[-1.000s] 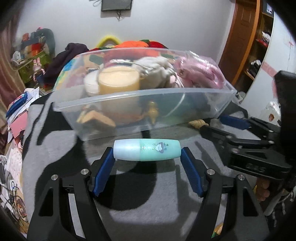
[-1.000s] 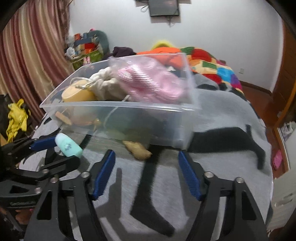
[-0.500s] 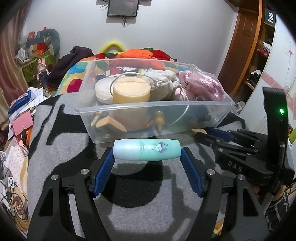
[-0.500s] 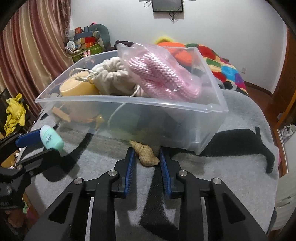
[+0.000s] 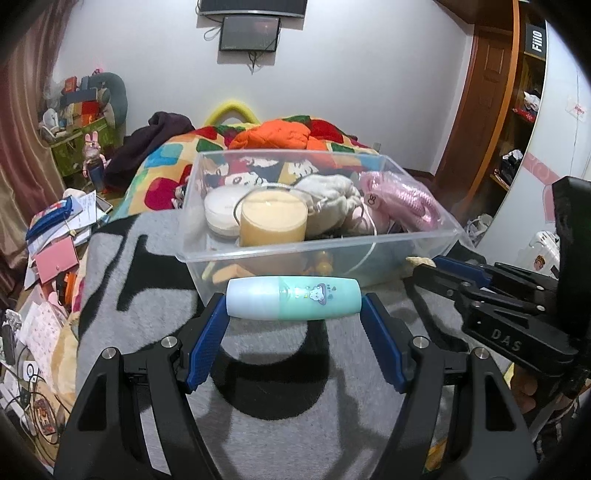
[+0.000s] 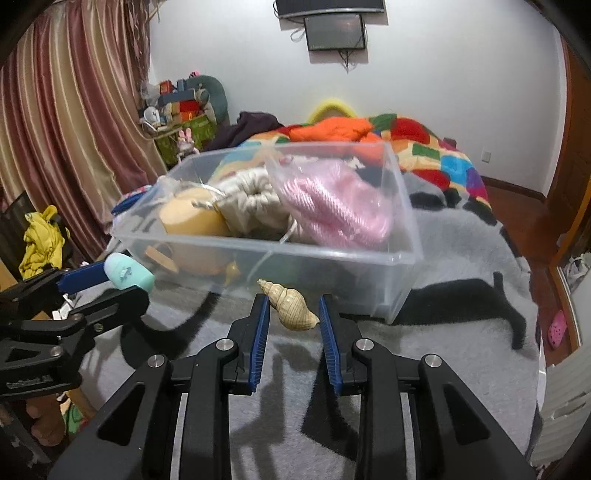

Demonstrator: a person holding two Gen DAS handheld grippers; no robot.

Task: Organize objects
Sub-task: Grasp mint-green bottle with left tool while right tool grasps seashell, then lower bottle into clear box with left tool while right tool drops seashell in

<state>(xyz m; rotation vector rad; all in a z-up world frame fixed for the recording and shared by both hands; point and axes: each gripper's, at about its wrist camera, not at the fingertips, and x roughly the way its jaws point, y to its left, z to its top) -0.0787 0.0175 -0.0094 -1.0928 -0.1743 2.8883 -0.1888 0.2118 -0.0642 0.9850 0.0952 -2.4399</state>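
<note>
Now the left gripper [image 5: 293,312] holds a small mint-green bottle [image 5: 293,298] crosswise, one blue pad pressing on each end, so its jaws stand fairly wide around it. The bottle has a pale cap end on the left and a little cartoon print near the middle. It hangs just in front of the clear plastic bin [image 5: 424,236], above the grey and black blanket [image 5: 155,266].

The right gripper [image 6: 293,314] has its jaws narrow and closed on a beige spiral seashell [image 6: 290,304], which sits between the two blue pads with its pointed tip toward the bin [image 6: 402,236]. The shell is also just in front of the bin's near wall and lifted off the blanket [image 6: 461,258].

Inside the bin lie a yellow candle jar [image 5: 273,218], a white round container [image 5: 223,216] behind it to the left, a bundle of beige rope [image 5: 332,203] and a bag of pink rope [image 5: 402,205] on the right side. Behind the bin a colourful patchwork quilt [image 5: 162,173] covers the bed, with an orange jacket [image 5: 273,134] on it. On the wall far behind the bin a dark screen [image 5: 249,33] is mounted.
</note>
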